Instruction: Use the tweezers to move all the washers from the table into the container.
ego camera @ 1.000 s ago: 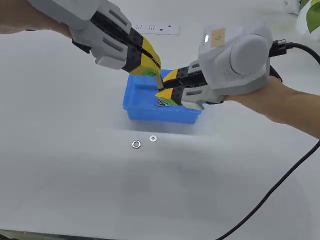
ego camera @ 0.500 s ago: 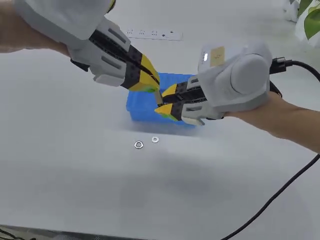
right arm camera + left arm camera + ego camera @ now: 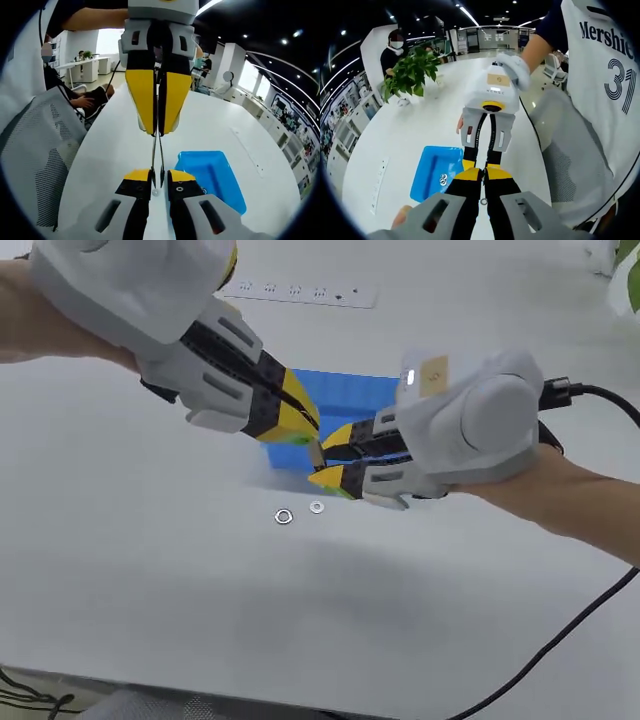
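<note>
While pinching tweezers (image 3: 157, 150) in left gripper (image 3: 305, 426), with right gripper (image 3: 322, 466) narrowly spread around their tips, hovering over two washers (image 3: 284, 517) on table (image 3: 150, 570), just near of container (image 3: 350, 395). Could flick a washer away if squeezed off-centre.

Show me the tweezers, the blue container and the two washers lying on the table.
tweezers (image 3: 158, 142): right gripper view, upper part of the thin legs.
blue container (image 3: 340, 381): head view, far wall.
larger washer (image 3: 280, 518): head view, ring's left side.
smaller washer (image 3: 314, 507): head view, ring's left side.
</note>
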